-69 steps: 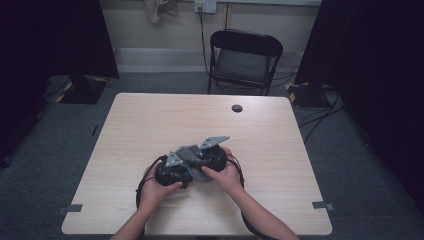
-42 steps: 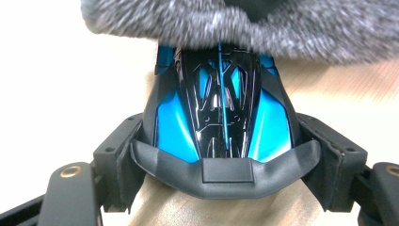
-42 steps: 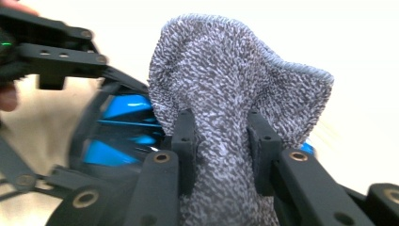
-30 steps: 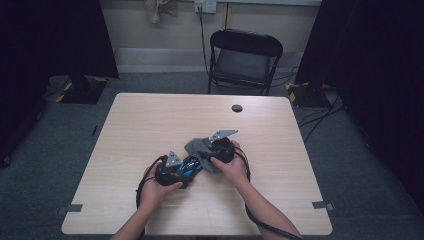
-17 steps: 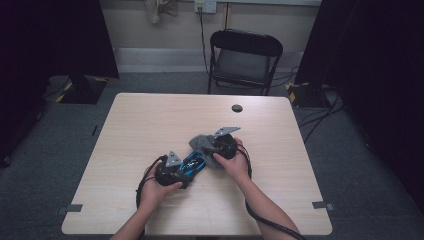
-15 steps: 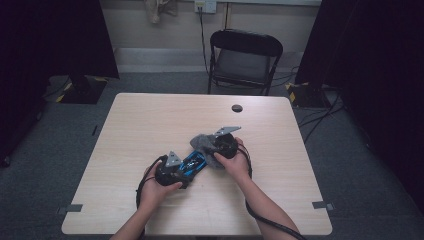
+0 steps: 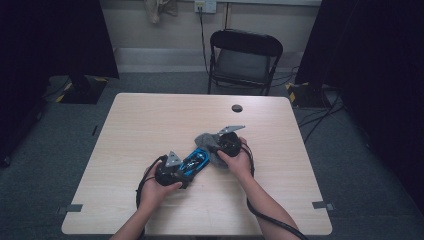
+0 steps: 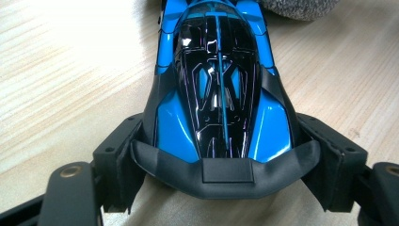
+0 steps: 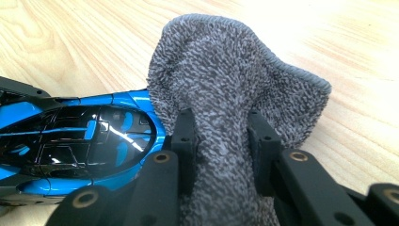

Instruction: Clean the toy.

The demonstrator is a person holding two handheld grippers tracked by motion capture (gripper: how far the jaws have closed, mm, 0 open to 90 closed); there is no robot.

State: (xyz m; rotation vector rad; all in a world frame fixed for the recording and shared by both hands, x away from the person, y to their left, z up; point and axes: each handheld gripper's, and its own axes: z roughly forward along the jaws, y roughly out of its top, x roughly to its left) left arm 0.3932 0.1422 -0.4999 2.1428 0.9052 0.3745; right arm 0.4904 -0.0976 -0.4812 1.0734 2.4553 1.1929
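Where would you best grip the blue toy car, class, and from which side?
Grip the blue toy car across its flanks near one end, coming in lengthwise along the table, as the left claw does: the body is long, narrow and low, with flat sides for the pads.

The right claw (image 7: 216, 146) with the grey cloth (image 7: 207, 142) pinched in it has moved away from the left claw (image 7: 181, 172), toward the far right of the table (image 7: 150, 120). The cloth, bunched over the toy car (image 7: 194, 161) earlier, now lies at the car's far end, leaving the blue body uncovered.
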